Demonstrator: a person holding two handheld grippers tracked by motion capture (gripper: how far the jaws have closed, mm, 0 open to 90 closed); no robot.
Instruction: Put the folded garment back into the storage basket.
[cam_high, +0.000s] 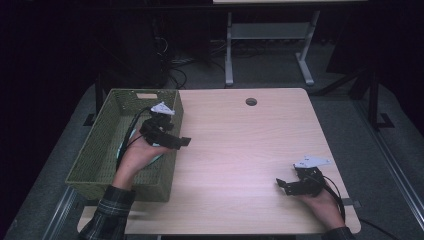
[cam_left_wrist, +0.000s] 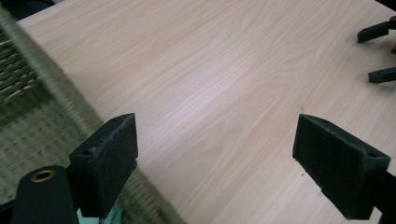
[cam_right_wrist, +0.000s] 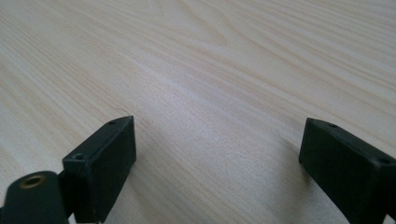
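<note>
A green woven basket stands on the left part of the wooden table. My left gripper hovers over the basket's right wall, open, jaws pointing right with nothing between them. In the left gripper view the left gripper straddles the basket rim and bare wood. Something pale blue-green lies in the basket, mostly hidden under the hand. My right gripper rests near the front right corner, open and empty. In the right gripper view the right gripper sits low over bare wood.
A round cable hole sits near the table's far edge. Behind the table stand the grey legs of another desk and cables on the floor. The right gripper's jaws show far off in the left gripper view.
</note>
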